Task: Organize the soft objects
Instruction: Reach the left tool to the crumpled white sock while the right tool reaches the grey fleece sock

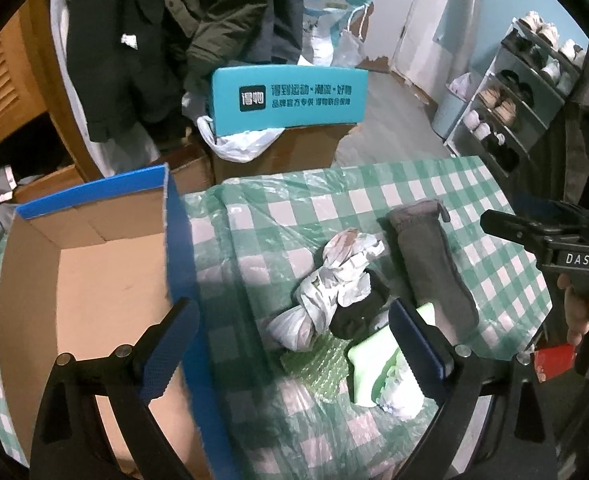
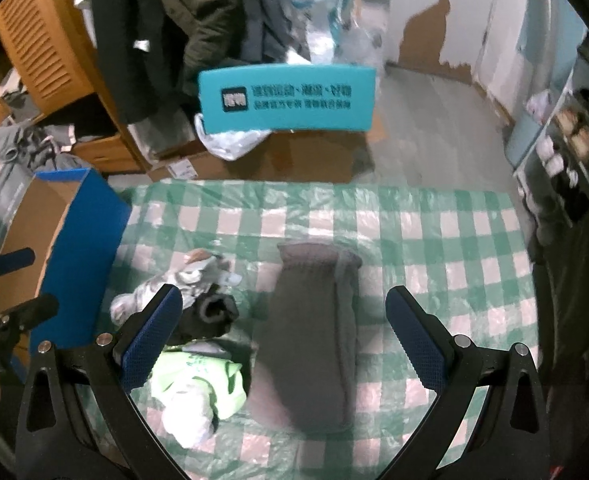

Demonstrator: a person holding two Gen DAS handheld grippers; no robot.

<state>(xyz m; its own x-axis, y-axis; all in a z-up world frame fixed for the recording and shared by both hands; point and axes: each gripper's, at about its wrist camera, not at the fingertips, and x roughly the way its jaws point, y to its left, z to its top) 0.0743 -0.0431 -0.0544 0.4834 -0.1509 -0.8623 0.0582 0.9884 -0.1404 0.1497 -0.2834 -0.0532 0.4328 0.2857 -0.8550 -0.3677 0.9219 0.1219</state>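
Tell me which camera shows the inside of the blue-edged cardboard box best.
The left wrist view: the blue-edged cardboard box fills its left side, open top facing the camera, showing bare brown floor and walls. The right wrist view catches only the box's blue outer wall at the left edge, little of its interior.

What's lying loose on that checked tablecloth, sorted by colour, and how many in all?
Grey: 1, the grey pouch
White: 1, the knotted white bag
Black: 1, the black fabric item
Light green: 1, the green-and-white pack
Total: 4
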